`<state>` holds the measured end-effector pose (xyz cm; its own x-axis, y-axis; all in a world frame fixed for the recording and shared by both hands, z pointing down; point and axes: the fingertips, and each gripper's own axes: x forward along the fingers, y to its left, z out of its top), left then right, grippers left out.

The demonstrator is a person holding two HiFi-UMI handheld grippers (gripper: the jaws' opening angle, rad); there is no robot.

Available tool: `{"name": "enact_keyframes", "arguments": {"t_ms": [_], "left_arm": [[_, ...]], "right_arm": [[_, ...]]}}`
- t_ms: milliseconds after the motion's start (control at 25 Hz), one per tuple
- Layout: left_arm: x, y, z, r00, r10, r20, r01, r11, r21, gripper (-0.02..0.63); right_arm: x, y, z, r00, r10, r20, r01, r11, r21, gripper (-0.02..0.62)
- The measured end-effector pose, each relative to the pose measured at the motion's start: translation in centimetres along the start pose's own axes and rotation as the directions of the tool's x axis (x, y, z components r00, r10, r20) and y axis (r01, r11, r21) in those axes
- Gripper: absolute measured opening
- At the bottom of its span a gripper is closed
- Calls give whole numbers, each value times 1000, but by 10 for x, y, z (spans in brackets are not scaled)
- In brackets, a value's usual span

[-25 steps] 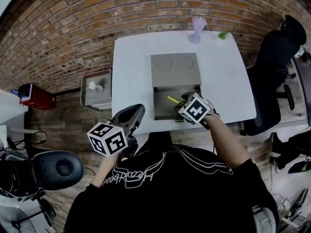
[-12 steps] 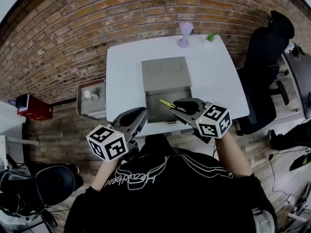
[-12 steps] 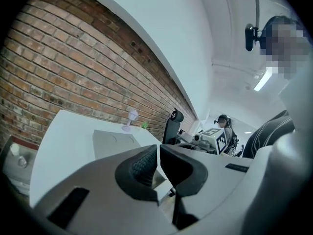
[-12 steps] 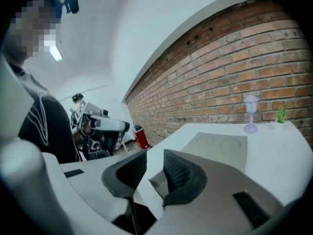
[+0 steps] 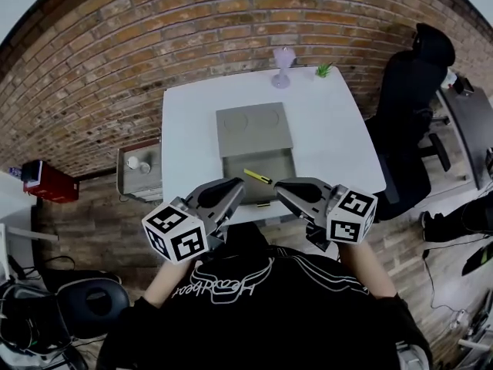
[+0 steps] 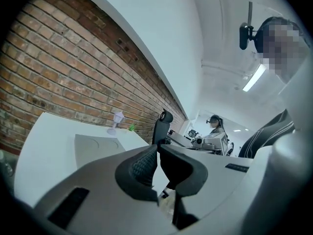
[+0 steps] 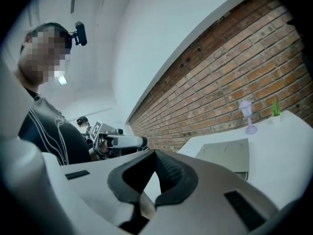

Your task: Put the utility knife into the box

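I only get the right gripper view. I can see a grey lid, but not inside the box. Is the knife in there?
Observer: Yes. The head view shows the yellow utility knife lying inside the open box.
Operator: Is the left tool holding something?
Observer: No. The left gripper view shows the left tool shut, nothing between its jaws.
Operator: What's next to the table?
Observer: A black office chair stands by the table's right side in the head view.

Matt grey box [image 5: 254, 129]; smooth white table [image 5: 333, 137]; rough brick wall [image 5: 115, 52].
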<state>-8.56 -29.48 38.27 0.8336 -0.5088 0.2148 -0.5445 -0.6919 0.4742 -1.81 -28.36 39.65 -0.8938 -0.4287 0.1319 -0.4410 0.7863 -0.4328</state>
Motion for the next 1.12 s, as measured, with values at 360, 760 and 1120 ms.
{"name": "enact_keyframes", "arguments": {"t_ms": [360, 760, 1120], "left_arm": [[5, -14, -3, 999, -46, -14, 47, 999, 18, 41], [-3, -18, -5, 999, -42, -2, 42, 999, 19, 41], [1, -18, -7, 998, -57, 7, 57, 998, 14, 41]], "right_arm": [[-15, 9, 13, 996, -11, 85, 10, 1000, 14, 2], [-12, 15, 10, 998, -29, 54, 30, 999, -20, 2], [-16, 15, 10, 997, -70, 32, 71, 996, -48, 2]]}}
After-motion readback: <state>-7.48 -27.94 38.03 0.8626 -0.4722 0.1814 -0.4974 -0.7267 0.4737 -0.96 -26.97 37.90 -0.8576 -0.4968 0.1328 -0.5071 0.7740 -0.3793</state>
